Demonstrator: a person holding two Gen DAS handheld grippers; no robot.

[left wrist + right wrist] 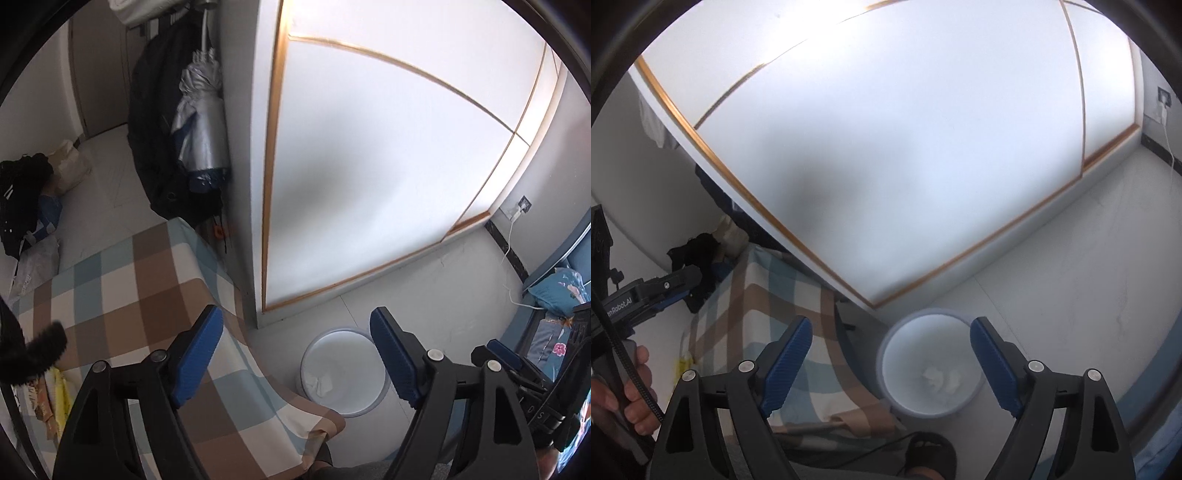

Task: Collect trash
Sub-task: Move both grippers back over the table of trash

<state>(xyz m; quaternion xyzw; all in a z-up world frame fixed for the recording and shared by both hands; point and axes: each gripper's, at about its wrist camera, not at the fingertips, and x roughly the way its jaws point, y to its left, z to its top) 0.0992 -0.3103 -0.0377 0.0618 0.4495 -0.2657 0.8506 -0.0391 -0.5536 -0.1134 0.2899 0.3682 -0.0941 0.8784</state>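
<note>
A round white trash bin [343, 373] stands on the floor beside a table with a checked cloth [140, 295]. Crumpled white paper [319, 384] lies at its bottom. My left gripper [295, 354] is open and empty, held above the table corner and the bin. My right gripper [890, 362] is open and empty, right above the bin [929, 369], where the white paper [942, 378] shows. Colourful wrappers [51, 402] lie at the table's left edge. The right gripper also shows in the left wrist view [506, 356].
A white wardrobe [369, 166] with gold trim stands behind the bin. Umbrellas and a dark coat [177, 129] hang at its side. Dark clothes and bags [26, 199] lie on the floor at left. A bed with floral bedding [557, 306] is at right. A sandalled foot [931, 458] is below.
</note>
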